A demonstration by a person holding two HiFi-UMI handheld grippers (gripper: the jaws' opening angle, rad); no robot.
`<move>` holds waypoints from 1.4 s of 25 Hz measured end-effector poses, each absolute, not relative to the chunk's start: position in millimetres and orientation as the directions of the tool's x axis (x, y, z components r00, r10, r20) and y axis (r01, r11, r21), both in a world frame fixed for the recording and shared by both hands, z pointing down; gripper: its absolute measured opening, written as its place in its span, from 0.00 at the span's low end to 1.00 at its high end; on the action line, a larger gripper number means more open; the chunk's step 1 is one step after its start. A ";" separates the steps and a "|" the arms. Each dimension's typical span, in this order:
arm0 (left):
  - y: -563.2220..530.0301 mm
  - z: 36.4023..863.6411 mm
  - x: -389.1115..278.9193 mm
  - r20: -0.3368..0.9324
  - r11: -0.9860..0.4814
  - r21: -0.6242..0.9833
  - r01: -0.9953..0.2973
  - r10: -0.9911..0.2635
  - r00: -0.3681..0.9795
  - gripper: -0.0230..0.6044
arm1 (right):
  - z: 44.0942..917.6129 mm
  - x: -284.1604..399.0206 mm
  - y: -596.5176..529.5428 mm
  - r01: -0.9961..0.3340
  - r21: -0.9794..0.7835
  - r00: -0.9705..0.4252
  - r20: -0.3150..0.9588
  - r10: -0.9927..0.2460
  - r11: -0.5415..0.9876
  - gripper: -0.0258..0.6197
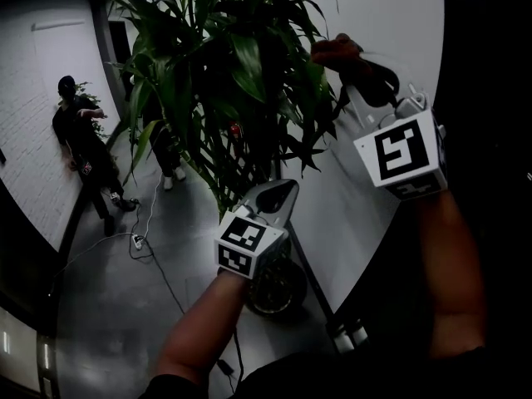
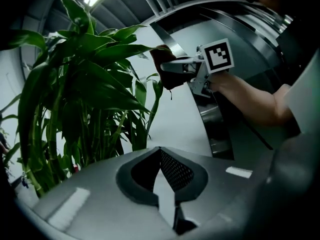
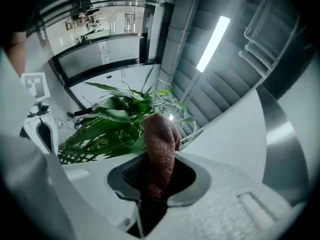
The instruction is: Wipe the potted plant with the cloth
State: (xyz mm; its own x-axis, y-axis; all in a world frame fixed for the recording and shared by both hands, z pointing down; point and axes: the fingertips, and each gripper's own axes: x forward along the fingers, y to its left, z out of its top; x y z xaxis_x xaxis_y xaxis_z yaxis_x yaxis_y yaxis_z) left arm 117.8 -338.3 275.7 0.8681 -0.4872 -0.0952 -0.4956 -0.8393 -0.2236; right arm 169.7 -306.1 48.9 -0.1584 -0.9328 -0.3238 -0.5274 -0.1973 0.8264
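A tall potted plant (image 1: pixel 224 65) with long green leaves fills the upper middle of the head view. My right gripper (image 1: pixel 357 69) is raised at the plant's upper right, shut on a brown knitted cloth (image 1: pixel 337 51) that touches the outer leaves. In the right gripper view the cloth (image 3: pixel 160 149) stands up between the jaws in front of the leaves (image 3: pixel 115 124). My left gripper (image 1: pixel 278 196) sits lower, just under the foliage, shut with nothing in it. From the left gripper view the plant (image 2: pixel 75 94) is at left and the right gripper (image 2: pixel 172 69) with the cloth (image 2: pixel 162 59) is beyond.
A curved white wall (image 1: pixel 382 23) runs close behind and right of the plant. A person in dark clothes (image 1: pixel 83 144) stands far left by a brick wall, and another person's legs (image 1: pixel 170 160) show behind the plant. Cables (image 1: pixel 141 243) lie on the grey floor. A dark round base (image 1: pixel 274 289) sits below my left gripper.
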 end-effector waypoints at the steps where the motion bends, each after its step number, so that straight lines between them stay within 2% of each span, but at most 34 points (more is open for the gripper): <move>1: -337.9 274.8 117.7 -0.096 -0.840 -0.220 -0.497 -0.488 0.868 0.07 | 44.7 170.1 -314.1 -0.516 0.834 -0.160 -0.319 -0.934 -0.196 0.14; 24: -339.9 293.7 95.6 -0.035 -0.822 -0.192 -0.535 -0.539 0.841 0.07 | 169.2 147.3 -382.4 -0.393 0.919 -0.157 -0.094 -0.983 -0.025 0.14; 35: -342.6 300.4 94.8 0.005 -0.822 -0.163 -0.546 -0.554 0.832 0.07 | 259.5 140.3 -391.7 -0.426 0.889 -0.185 0.098 -0.978 0.169 0.14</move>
State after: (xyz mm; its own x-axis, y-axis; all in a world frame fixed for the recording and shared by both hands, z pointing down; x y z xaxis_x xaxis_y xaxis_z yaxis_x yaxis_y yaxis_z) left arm 94.8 -342.6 300.4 0.8323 -0.5544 0.0049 -0.5463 -0.8216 -0.1627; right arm 140.3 -391.7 259.5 -0.1847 -0.9779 0.0976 -0.4263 0.1692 0.8886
